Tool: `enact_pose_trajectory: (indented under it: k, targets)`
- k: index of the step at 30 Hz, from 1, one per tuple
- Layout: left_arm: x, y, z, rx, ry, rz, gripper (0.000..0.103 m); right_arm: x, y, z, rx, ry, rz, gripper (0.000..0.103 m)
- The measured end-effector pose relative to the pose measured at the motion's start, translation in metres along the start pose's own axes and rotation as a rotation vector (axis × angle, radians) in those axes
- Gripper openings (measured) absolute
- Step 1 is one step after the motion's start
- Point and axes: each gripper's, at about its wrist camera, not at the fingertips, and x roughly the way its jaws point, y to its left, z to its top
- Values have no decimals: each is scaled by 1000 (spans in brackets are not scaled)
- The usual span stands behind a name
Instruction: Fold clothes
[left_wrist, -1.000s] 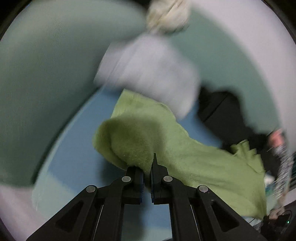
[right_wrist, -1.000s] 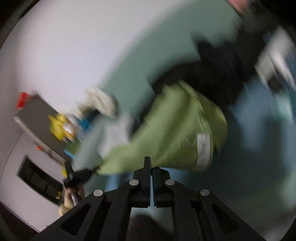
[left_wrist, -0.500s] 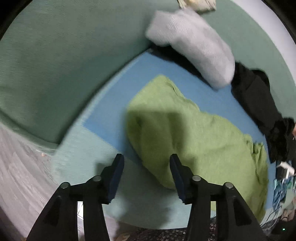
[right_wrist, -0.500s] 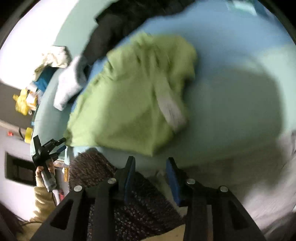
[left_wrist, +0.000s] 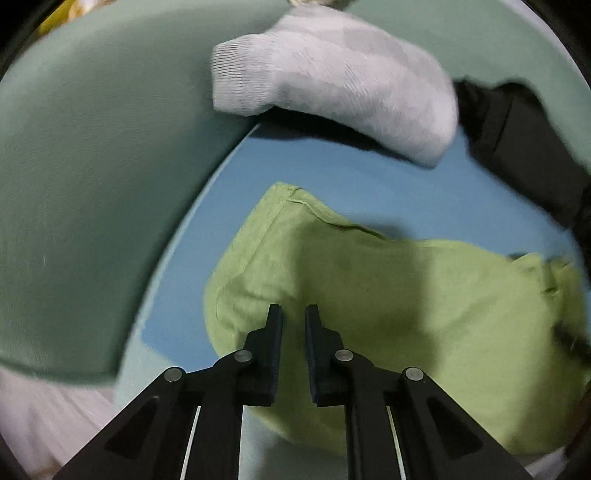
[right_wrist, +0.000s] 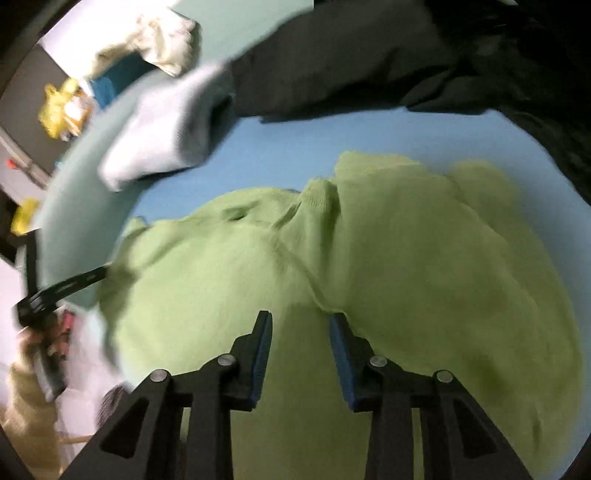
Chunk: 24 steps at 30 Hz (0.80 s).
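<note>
Green shirt lies crumpled, centre frame, on blue sheet. Left gripper and right gripper closing over cloth, not yet pinching. Step: regrasp; next, pinch edges.

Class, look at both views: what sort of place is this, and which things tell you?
Probably a lived-in room at home. A green garment lies on a blue padded surface with a white sock, dark clothes and cluttered shelves beyond.

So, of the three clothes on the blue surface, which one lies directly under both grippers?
The green garment. Both grippers are above it, while the white folded piece and the black garment lie farther back, beyond it.
</note>
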Motion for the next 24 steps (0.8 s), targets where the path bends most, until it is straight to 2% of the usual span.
enact_pose_trajectory:
  k: [3, 5, 7, 11, 13, 15, 16, 17, 20, 24]
  targets:
    - [18, 17, 14, -28, 5, 86, 12, 4, -22, 33, 121, -75, 12, 21]
    - [23, 39, 21, -100, 4, 99, 12, -4, -40, 51, 201, -109, -27, 21]
    - [23, 57, 22, -154, -11, 90, 12, -13, -37, 63, 176, -110, -61, 25]
    - [22, 76, 19, -202, -38, 50, 12, -19, 42, 74, -177, -72, 25, 30]
    - [24, 80, 18, -227, -34, 6, 14, -7, 87, 75, -316, -30, 101, 39]
    - [25, 81, 17, -243, -25, -41, 28, 14, 126, 80, -386, 12, 185, 43]
    - [26, 81, 16, -251, -21, -65, 43, 28, 145, 84, -415, 38, 214, 43]
    - [26, 82, 17, -266, -25, -88, 48, 44, 162, 89, -440, 65, 233, 44]
    - [24, 86, 28, -314, -41, -144, 49, 89, 210, 95, -500, 142, 268, 45]
    - [21, 92, 43, -307, -31, -90, 49, 144, 258, 104, -532, 240, 327, 57]
